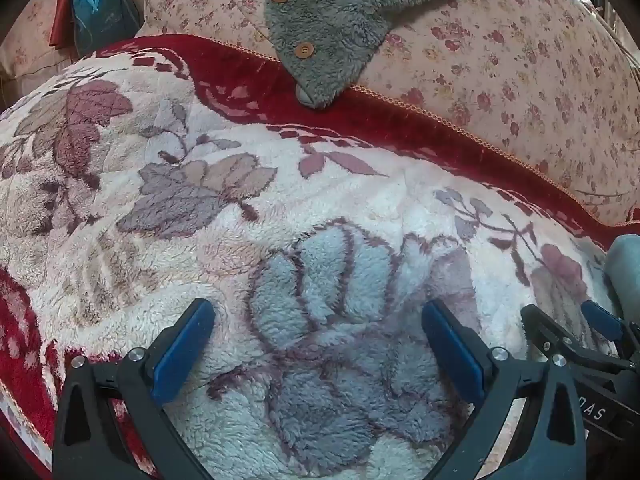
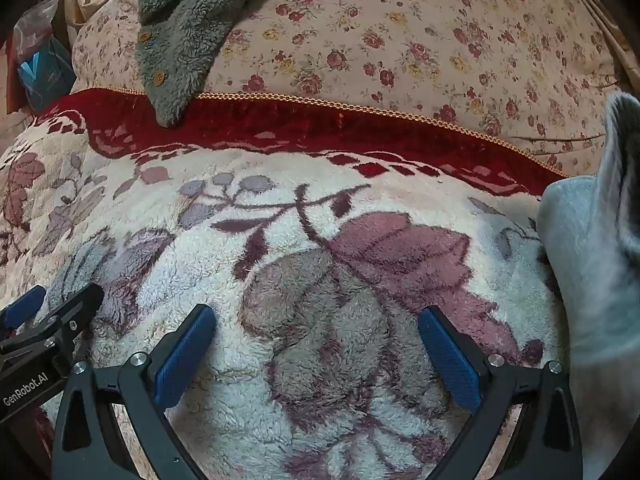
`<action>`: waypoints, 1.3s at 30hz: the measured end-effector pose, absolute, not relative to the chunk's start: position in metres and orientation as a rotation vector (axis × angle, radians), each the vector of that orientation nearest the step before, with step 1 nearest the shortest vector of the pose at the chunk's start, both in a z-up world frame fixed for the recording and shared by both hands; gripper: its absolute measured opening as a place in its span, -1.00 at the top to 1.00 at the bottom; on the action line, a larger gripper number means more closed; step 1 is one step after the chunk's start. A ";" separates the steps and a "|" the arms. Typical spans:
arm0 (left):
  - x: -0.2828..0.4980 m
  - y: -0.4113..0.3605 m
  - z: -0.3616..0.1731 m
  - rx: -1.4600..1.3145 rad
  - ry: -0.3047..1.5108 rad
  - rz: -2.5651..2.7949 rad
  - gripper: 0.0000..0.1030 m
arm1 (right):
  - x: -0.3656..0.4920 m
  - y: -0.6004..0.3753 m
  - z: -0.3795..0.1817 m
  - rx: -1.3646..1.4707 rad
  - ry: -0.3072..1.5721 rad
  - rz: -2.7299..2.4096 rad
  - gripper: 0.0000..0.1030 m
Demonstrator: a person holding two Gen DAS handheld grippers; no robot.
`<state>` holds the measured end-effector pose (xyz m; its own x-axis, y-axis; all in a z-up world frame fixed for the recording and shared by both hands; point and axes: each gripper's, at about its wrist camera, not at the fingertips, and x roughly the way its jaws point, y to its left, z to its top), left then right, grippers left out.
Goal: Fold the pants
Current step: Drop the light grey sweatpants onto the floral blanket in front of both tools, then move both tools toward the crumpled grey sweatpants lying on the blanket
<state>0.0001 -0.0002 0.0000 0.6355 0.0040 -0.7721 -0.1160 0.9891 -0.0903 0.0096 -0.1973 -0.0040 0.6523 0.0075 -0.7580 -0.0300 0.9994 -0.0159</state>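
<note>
A: Left wrist view: the left gripper (image 1: 318, 320) hangs with jaws spread wide, nothing between them, over the floral blanket (image 1: 240, 216). The right gripper (image 1: 592, 332) peeks in at lower right.

B: And the pants?

A: Only a pale grey sliver at the right edge. Right wrist view: the right gripper (image 2: 316, 326) gapes empty too. The grey pants (image 2: 592, 264) lie at the right edge, cut off.

B: How will they handle?

A: Soft, light, floppy, I'd judge; pinch an edge or the waistband. Waistband and legs aren't visible, though.
</note>
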 end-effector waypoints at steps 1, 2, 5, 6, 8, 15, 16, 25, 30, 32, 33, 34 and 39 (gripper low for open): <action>0.000 0.000 0.000 -0.143 0.877 0.065 -1.00 | 0.010 -0.197 -0.004 -0.029 0.860 0.021 -1.00; 0.000 0.000 0.000 -0.146 0.878 0.064 -1.00 | 0.010 -0.197 -0.004 -0.030 0.860 0.020 -1.00; 0.000 0.000 0.000 -0.143 0.879 0.065 -1.00 | 0.009 -0.196 -0.004 -0.031 0.860 0.020 -1.00; 0.000 0.000 0.000 -0.142 0.879 0.065 -1.00 | 0.011 -0.200 -0.005 -0.021 0.863 0.025 -1.00; 0.000 0.000 0.000 -0.143 0.879 0.065 -1.00 | 0.010 -0.199 -0.005 -0.021 0.862 0.025 -1.00; 0.000 0.001 0.000 -0.143 0.880 0.064 -1.00 | 0.009 -0.196 -0.004 -0.022 0.862 0.024 -1.00; 0.000 0.000 0.000 -0.142 0.880 0.066 -1.00 | 0.009 -0.196 -0.004 -0.022 0.863 0.024 -1.00; 0.000 0.000 0.000 -0.142 0.879 0.066 -1.00 | 0.009 -0.196 -0.004 -0.023 0.862 0.024 -1.00; 0.000 0.000 0.000 -0.142 0.880 0.066 -1.00 | 0.009 -0.196 -0.004 -0.023 0.862 0.024 -1.00; 0.000 0.000 0.000 -0.142 0.880 0.066 -1.00 | 0.009 -0.195 -0.004 -0.023 0.862 0.024 -1.00; 0.000 0.000 0.000 -0.142 0.880 0.066 -1.00 | 0.009 -0.196 -0.004 -0.023 0.862 0.024 -1.00; 0.000 0.000 0.000 -0.142 0.880 0.066 -1.00 | 0.009 -0.195 -0.004 -0.022 0.862 0.024 -1.00; 0.000 0.000 0.000 -0.142 0.880 0.066 -1.00 | 0.009 -0.195 -0.004 -0.023 0.862 0.024 -1.00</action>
